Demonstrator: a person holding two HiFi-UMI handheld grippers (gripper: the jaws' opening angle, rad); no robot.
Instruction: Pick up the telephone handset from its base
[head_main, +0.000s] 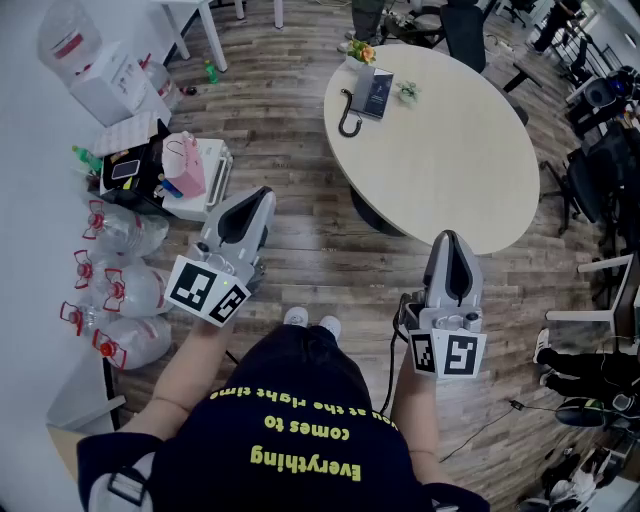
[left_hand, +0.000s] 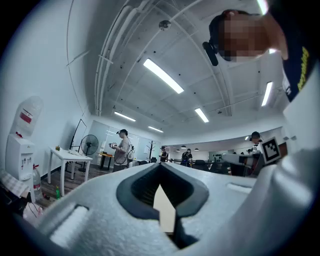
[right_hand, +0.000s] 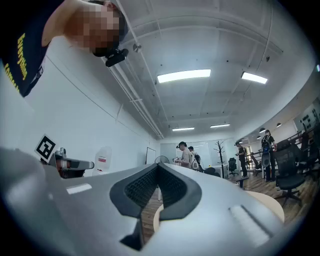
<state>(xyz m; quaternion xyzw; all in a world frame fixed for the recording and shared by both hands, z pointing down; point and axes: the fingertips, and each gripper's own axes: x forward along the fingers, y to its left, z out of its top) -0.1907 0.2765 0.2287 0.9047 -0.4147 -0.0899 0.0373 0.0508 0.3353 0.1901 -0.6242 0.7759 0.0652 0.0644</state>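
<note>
**Handset on the table, both tongs shut and empty**

The telephone handset (head_main: 346, 112) is far from you. It is the black curved piece along the left side of the telephone base (head_main: 378, 92), at the far left edge of the round table (head_main: 470, 170). From the head view it is too small to tell whether it sits properly in its cradle. A small pot of orange flowers (head_main: 362, 52) stands just beyond the base, and a little green plant (head_main: 407, 92) stands just to its right.

Your left gripper (head_main: 263, 193) is out over the wood floor (head_main: 320, 250), well short of the table and pointing roughly at its near left side. In the left gripper view its jaws meet at the tips with nothing between them. Your right gripper (head_main: 450, 236) is level with it on the other side, its nose close to the table's near rim in the head view. Its jaws are also pressed together and hold nothing.

Your white shoes (head_main: 311, 321) show on the floor between the two grippers. On your left are a cluster of large water bottles (head_main: 115, 290), a pink bag (head_main: 186, 165) and, against the wall, a water dispenser (head_main: 72, 42). Black office chairs (head_main: 605, 170) stand to the right of the table.
</note>
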